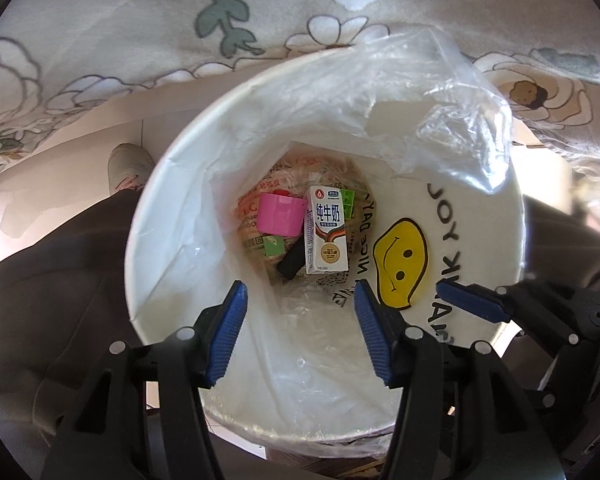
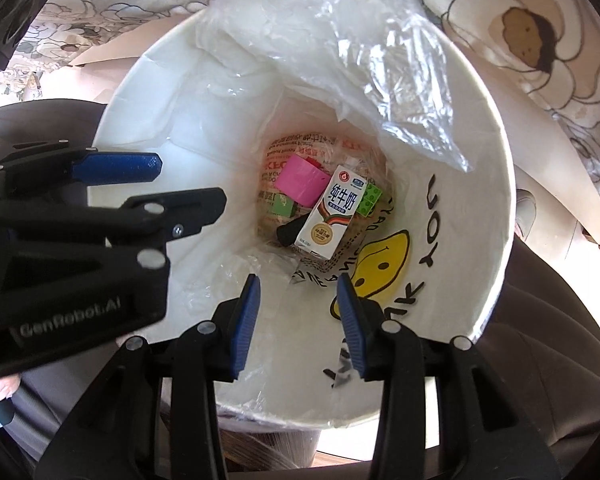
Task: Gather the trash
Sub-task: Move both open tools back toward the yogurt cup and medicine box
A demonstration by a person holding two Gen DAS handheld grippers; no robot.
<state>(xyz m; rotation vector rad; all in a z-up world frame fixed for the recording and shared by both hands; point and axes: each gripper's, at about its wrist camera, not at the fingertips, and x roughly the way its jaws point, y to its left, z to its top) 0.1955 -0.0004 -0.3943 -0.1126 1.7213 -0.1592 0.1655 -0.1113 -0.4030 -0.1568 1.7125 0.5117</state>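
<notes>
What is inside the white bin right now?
At the bottom of the white bin lie a milk carton, a pink box, green blocks and a black piece, on printed wrappers. Whatever is under the wrappers is covered.

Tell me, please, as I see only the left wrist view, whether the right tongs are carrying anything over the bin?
Observer: No, the right tongs stand open and empty above the bin.
Operator: What is the green thing behind the milk carton?
Observer: A studded green block, right beside the milk carton.
Operator: Any marking on the left tongs?
Observer: Yes, the left tongs carry white lettering on their housing.
</notes>
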